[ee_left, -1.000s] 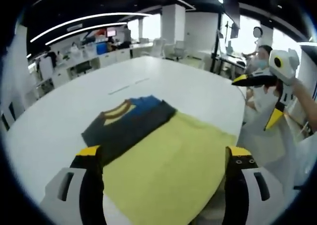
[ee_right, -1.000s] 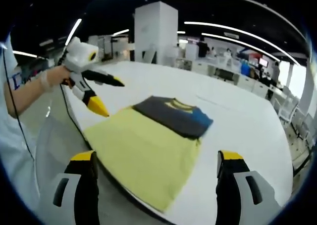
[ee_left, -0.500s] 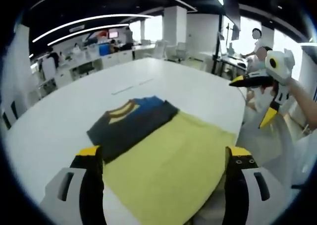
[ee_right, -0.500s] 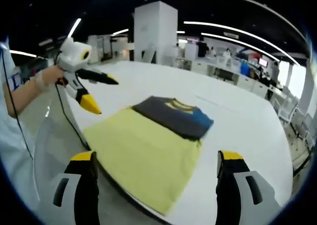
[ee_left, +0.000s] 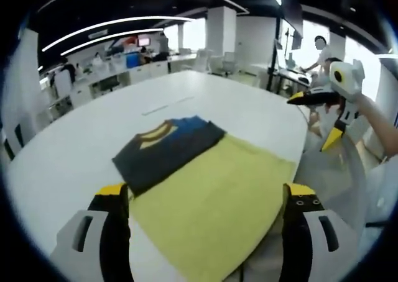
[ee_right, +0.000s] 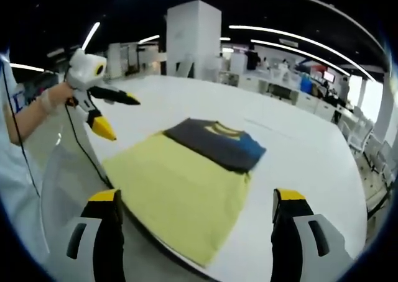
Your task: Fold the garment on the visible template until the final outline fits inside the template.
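Note:
A folded dark grey garment (ee_left: 168, 148) with a yellow collar and a blue patch lies flat at the far end of the yellow template sheet (ee_left: 217, 201), its near edge overlapping the sheet. In the right gripper view the garment (ee_right: 214, 144) sits beyond the template (ee_right: 174, 182), which reaches the table's near edge. My left gripper (ee_left: 205, 192) hovers open above the template with nothing in it; in the right gripper view it (ee_right: 117, 115) hangs in the air off the table's left side. My right gripper (ee_right: 196, 196) is open and empty, and is also seen raised in the left gripper view (ee_left: 320, 117).
The white oval table (ee_left: 81, 151) stretches far beyond the garment. A person's forearm (ee_right: 31, 117) holds the left gripper off the table's edge. Office desks (ee_right: 292, 89), chairs and a white column (ee_right: 193, 40) stand behind, with a person (ee_left: 318, 55) in the background.
Both grippers have drifted a little away from the table while staying open. The garment and the template have not moved.

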